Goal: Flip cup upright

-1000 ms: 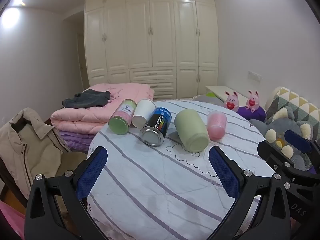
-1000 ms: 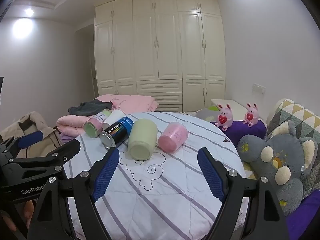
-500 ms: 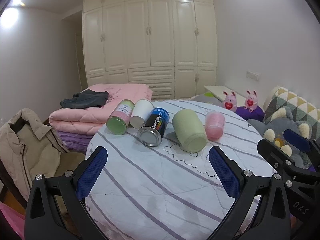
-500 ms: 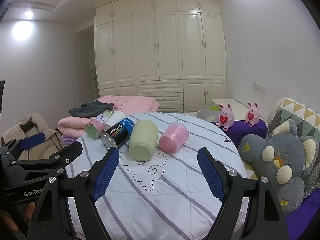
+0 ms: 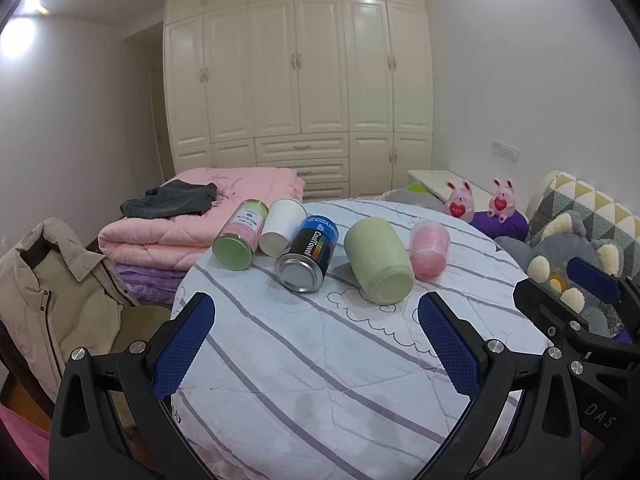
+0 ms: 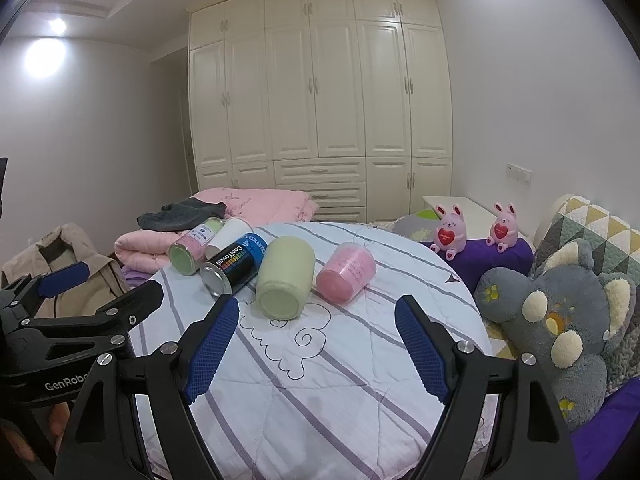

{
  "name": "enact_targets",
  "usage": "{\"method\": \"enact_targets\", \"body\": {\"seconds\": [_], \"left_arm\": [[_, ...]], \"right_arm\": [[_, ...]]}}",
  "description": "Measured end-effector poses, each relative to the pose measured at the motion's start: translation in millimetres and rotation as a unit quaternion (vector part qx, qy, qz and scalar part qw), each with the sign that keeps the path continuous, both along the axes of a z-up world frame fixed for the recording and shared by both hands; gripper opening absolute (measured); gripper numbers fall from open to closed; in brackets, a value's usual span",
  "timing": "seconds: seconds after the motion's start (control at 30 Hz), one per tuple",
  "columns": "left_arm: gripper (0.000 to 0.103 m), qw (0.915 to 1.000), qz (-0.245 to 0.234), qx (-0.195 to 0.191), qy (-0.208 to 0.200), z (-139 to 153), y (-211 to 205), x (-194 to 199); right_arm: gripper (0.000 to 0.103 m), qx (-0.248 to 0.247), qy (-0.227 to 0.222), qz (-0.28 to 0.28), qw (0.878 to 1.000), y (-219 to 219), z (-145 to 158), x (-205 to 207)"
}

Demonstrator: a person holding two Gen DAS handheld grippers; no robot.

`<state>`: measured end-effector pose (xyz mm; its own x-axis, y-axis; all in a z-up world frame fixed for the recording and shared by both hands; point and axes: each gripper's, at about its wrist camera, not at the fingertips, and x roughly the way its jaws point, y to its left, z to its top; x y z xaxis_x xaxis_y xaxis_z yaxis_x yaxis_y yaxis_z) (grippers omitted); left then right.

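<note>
Several containers lie on their sides in a row on the round table (image 5: 320, 360) with a striped cloth: a green-lidded jar (image 5: 237, 236), a white paper cup (image 5: 282, 226), a black and blue can (image 5: 308, 259), a pale green cup (image 5: 378, 266) and a pink cup (image 5: 429, 248). In the right wrist view the green cup (image 6: 286, 276) and pink cup (image 6: 347, 272) lie just ahead. My left gripper (image 5: 316, 350) is open and empty, short of the row. My right gripper (image 6: 318, 350) is open and empty, short of the green and pink cups.
Folded pink quilts (image 5: 192, 220) with dark clothes lie behind the table on the left. A beige jacket (image 5: 48, 292) hangs on a chair at left. A grey plush toy (image 6: 556, 320), two pink bunny figures (image 6: 452, 232) and a patterned cushion (image 6: 592, 224) sit at right. White wardrobes stand behind.
Both views have shifted slightly; the containers sit a little lower and nearer in the left wrist view. Nothing on the table has moved. Both grippers stay open.
</note>
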<state>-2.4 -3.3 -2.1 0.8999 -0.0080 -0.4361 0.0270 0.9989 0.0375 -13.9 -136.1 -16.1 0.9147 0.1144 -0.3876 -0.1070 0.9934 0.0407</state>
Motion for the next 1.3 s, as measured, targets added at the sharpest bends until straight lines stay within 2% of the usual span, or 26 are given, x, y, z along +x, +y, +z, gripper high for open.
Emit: {"method": "enact_targets", "body": {"seconds": [0.83,1.07,1.3], "left_arm": [[0.103,1.0,-0.001,0.007,0.003,0.9,-1.2,-1.3],[0.103,0.9998,-0.003,0.01,0.019,-4.0,-1.7,10.4],[0.103,0.9982,-0.008,0.009,0.059,-8.3,-1.7,40.6]], "right_arm": [[0.082,0.007,0.018,-0.002,1.0,-1.7,1.7,3.1],[0.082,0.004,0.03,-0.002,1.0,-2.6,-1.5,10.5],[0.082,-0.008,0.059,-0.006,0.998,-2.4,-3.5,33.2]]}}
